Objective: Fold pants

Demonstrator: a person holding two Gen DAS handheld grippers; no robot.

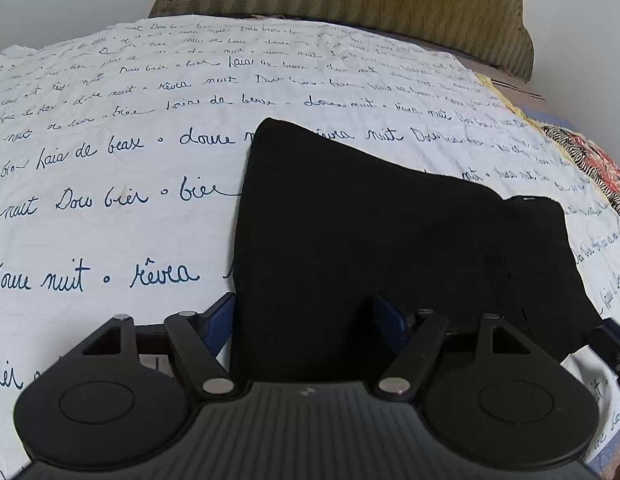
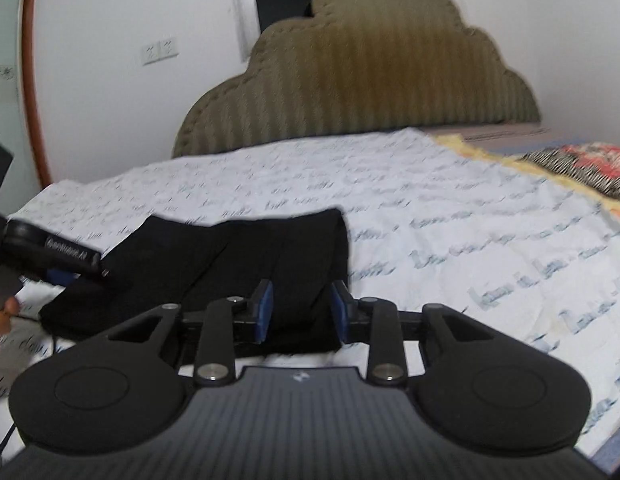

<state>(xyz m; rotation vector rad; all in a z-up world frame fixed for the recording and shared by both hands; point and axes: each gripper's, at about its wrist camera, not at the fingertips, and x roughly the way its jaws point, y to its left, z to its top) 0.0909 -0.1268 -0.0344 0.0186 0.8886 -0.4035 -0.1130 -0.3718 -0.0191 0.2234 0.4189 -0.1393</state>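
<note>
"douce nuit" sheet [image 1: 109, 208] under pants [image 1: 350, 240]

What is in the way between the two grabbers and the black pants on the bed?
Nothing visible. The black pants lie on the white sheet with writing, and cloth already sits between the open fingers of the left gripper and of the right gripper. Whether the pads touch the cloth cannot be told.
</note>
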